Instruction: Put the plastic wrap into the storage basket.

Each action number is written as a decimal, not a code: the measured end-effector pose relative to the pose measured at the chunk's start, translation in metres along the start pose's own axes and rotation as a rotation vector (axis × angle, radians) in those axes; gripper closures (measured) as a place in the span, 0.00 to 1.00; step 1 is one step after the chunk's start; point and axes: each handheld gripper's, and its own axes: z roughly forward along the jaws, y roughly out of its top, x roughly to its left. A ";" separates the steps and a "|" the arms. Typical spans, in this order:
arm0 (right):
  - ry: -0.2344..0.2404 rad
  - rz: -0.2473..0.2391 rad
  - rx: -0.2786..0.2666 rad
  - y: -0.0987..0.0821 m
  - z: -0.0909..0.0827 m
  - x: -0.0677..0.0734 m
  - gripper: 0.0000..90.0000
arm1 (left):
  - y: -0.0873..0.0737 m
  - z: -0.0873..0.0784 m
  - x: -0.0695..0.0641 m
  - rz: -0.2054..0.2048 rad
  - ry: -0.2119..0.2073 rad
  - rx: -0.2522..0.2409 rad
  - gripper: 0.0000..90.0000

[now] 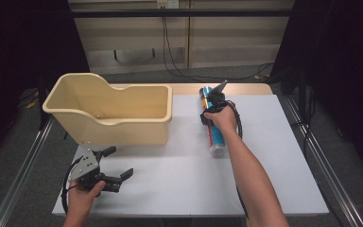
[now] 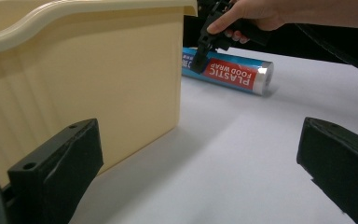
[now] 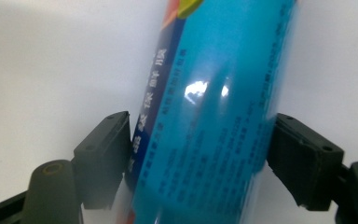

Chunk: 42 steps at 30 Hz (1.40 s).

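Tabletop (image 1: 264, 156) lies bare around my right hand-held gripper (image 1: 213, 105), clamped on the plastic food wrap roll (image 1: 212, 130); left hand-held gripper (image 1: 116, 163) gapes wide.

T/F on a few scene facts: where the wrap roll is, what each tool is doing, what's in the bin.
1. The wrap roll lies on the table, outside the bin. True.
2. The right tool has its jaws on either side of the roll. True; the right gripper view shows both pads against it.
3. The left tool holds the bin's rim. False; its jaws stand open over bare table near the bin, gripping nothing.
4. The roll stands upright. False; it lies on its side.
5. The bin holds a second roll. False; the part of its inside that shows holds no roll.
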 end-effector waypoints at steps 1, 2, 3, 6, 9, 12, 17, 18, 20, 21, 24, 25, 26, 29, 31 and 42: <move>-0.001 -0.003 0.013 0.000 0.003 0.001 0.26 | 0.000 0.000 0.001 0.004 0.001 0.003 0.00; 0.002 -0.011 0.023 0.000 0.006 0.002 0.27 | 0.000 0.000 0.001 0.003 0.001 0.003 0.00; 0.006 -0.008 0.032 0.001 0.009 0.004 0.28 | 0.000 0.000 0.001 0.003 0.001 0.004 0.00; -0.009 -0.013 0.057 0.004 0.010 0.007 0.29 | 0.000 0.000 0.002 0.006 0.004 0.004 0.00; -0.003 -0.004 0.073 0.004 0.008 0.005 0.30 | 0.000 -0.001 0.001 0.008 0.006 0.007 0.00; -0.034 -0.046 0.101 0.003 0.004 0.002 0.34 | 0.000 -0.002 0.001 0.008 0.006 -0.001 0.00; -0.022 -0.073 0.096 0.000 -0.013 -0.008 0.35 | 0.001 -0.002 0.000 0.004 0.008 -0.003 0.00; -0.016 -0.077 0.090 0.000 -0.018 -0.009 0.35 | 0.001 -0.002 -0.001 0.002 0.011 -0.007 0.00; -0.015 -0.092 0.086 0.000 -0.028 -0.011 0.35 | 0.002 -0.002 -0.002 0.010 0.007 -0.004 0.00; -0.013 -0.096 0.093 0.000 -0.033 -0.012 0.35 | 0.003 -0.002 -0.002 0.012 0.011 -0.006 0.00; -0.027 -0.129 0.120 -0.001 -0.042 -0.013 0.35 | 0.003 -0.001 -0.002 0.012 0.006 -0.010 0.00; -0.029 -0.133 0.123 -0.001 -0.043 -0.014 0.35 | 0.003 -0.001 -0.002 0.008 0.004 -0.014 0.00; -0.029 -0.141 0.129 -0.003 -0.042 -0.015 0.35 | 0.003 -0.001 -0.002 0.012 0.004 -0.011 0.00; -0.036 -0.153 0.130 -0.007 -0.037 -0.016 0.35 | 0.003 -0.001 -0.002 0.015 0.004 -0.009 0.00; -0.042 -0.165 0.139 -0.012 -0.028 -0.017 0.35 | 0.003 -0.001 -0.002 0.014 0.005 -0.010 0.00; -0.062 -0.157 0.053 -0.017 -0.011 -0.018 0.31 | 0.002 0.002 -0.003 0.014 -0.006 0.001 0.00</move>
